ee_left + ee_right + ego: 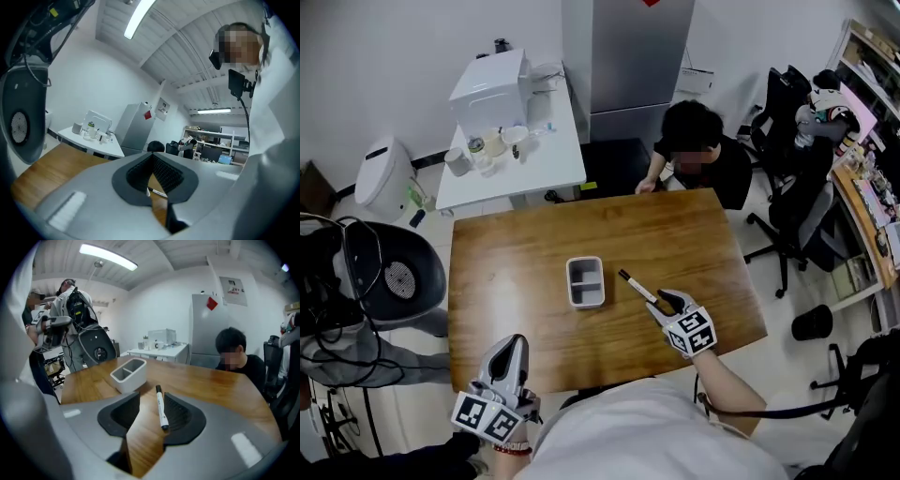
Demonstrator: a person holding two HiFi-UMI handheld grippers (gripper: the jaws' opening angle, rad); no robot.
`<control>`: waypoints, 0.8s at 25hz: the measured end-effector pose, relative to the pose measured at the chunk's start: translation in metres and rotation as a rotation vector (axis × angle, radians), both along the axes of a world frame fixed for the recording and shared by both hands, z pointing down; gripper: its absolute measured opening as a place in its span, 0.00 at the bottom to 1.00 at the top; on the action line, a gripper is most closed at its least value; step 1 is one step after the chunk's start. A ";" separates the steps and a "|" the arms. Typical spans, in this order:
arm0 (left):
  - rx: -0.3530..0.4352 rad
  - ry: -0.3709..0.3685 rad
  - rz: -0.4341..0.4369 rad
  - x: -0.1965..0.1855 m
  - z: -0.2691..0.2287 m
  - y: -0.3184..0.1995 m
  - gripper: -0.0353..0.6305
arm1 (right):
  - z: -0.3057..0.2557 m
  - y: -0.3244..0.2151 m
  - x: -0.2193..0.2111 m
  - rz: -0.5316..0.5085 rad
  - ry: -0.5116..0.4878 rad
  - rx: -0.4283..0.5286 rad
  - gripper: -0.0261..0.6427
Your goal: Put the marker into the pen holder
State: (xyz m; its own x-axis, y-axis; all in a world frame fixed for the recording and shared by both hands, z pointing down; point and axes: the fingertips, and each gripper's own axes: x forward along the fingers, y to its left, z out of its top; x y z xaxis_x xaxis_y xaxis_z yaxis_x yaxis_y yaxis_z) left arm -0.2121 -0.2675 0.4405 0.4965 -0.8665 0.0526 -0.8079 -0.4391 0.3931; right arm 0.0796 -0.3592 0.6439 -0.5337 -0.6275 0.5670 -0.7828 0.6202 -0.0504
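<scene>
currently the marker [637,288] lies flat on the wooden counter [506,272], just to the right of the pen holder [585,302] and not touching it. it is a white-bodied marker with a dark cap, set on a slant, and the capped end points toward the holder.

the right claw [666,305] is down at the counter with its jaws spread wide apart. in the right gripper view the marker [161,408] sits between the two jaws of the right claw [151,397], lying close along the right-hand pad, with bare wood between it and the left-hand pad. the jaws are not pressed on it. beyond the jaw tips stands the pen holder [126,380], a pale grey rectangular tub with two compartments, upright on the counter [211,380].

the left claw [511,352] is at the near left edge of the counter, well apart from the holder and the marker. in the left gripper view its jaws [152,157] meet at the tips with nothing between them, so it is closed and empty; through the narrow slit below the tips a strip of the counter [42,168] and the far-off marker [157,192] show.

a person in black [694,141] sits at the far side of the counter with a hand on its edge.
</scene>
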 end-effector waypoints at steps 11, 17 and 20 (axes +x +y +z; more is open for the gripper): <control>-0.111 0.027 -0.032 0.011 0.017 -0.010 0.04 | 0.078 -0.024 0.006 -0.004 0.084 -0.154 0.21; -0.145 0.027 -0.006 0.022 0.028 -0.016 0.04 | 0.087 -0.028 0.004 -0.012 0.162 -0.180 0.14; -0.148 0.034 0.009 0.028 0.030 -0.018 0.04 | 0.084 -0.028 0.007 -0.001 0.175 -0.217 0.13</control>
